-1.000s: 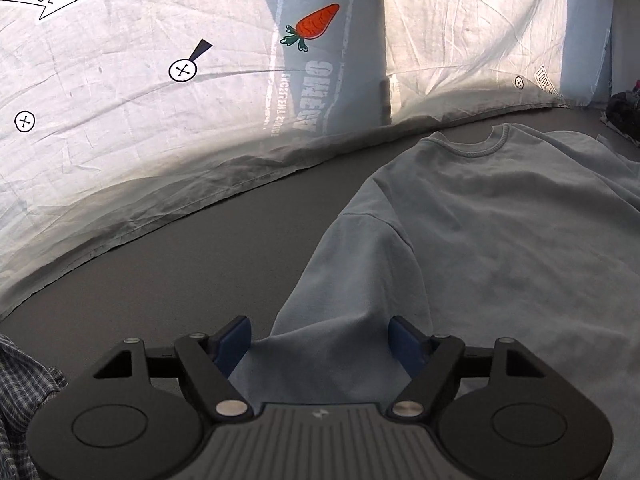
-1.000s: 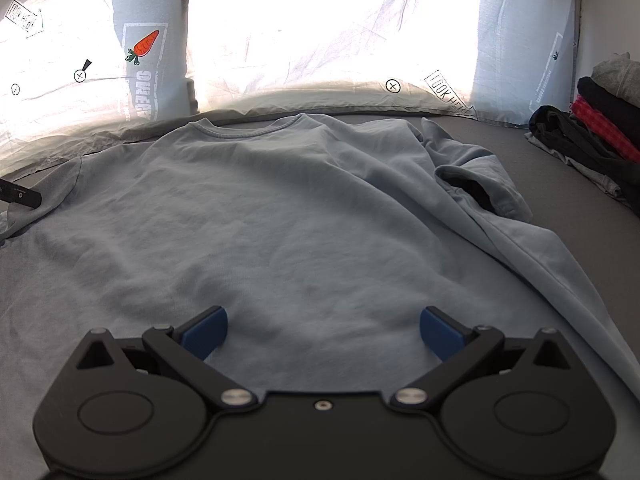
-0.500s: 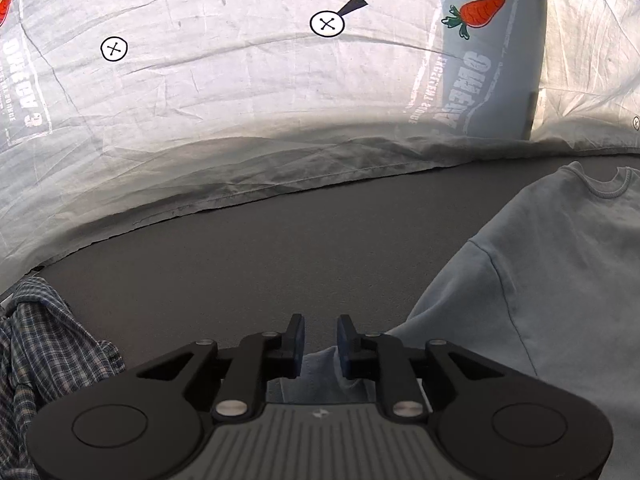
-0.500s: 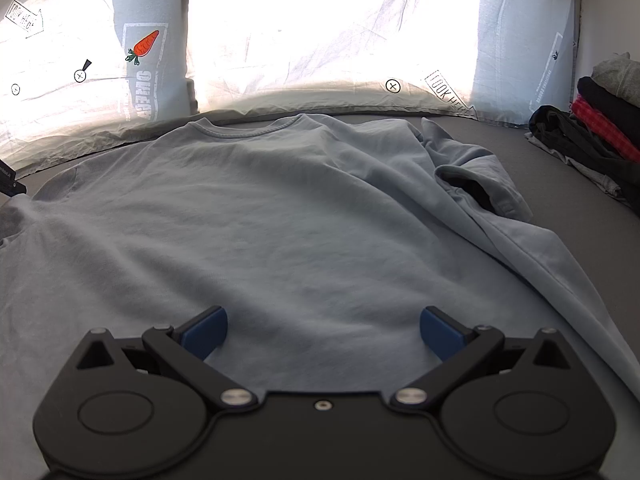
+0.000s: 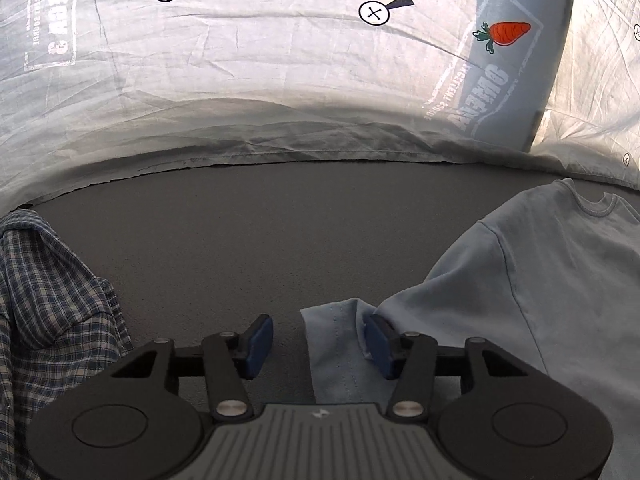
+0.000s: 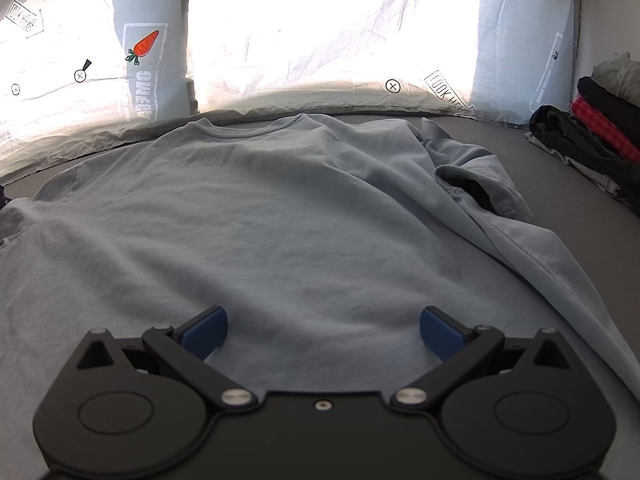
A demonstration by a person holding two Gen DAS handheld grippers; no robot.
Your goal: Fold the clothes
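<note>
Left wrist view: the left gripper (image 5: 316,340) stands partly open, its jaws having just been opening. The sleeve end of the light blue T-shirt (image 5: 560,280) lies between the blue pads (image 5: 258,342), against the right one and clear of the left, so nothing is clamped. The shirt is soft knit with a ribbed collar and a stitched hem, spread over the grey mat (image 5: 280,232) to the gripper's right. To the gripper's left bunches a blue-and-white checked shirt (image 5: 48,300). Beyond the mat hangs a creased white sheet (image 5: 240,80) printed with crossed circles and an orange carrot (image 5: 506,34) above mirrored block lettering I cannot read for sure.

Right wrist view: the right gripper (image 6: 324,332) stands wide over the T-shirt (image 6: 280,220), holding nothing; the shirt lies flat, collar far from the gripper, one sleeve rumpled to its right. The sheet (image 6: 320,40) behind the shirt reads "LOOK HE…" in an arrow. Right of the shirt sits a stack of folded clothes (image 6: 600,120), black, red check and grey.
</note>
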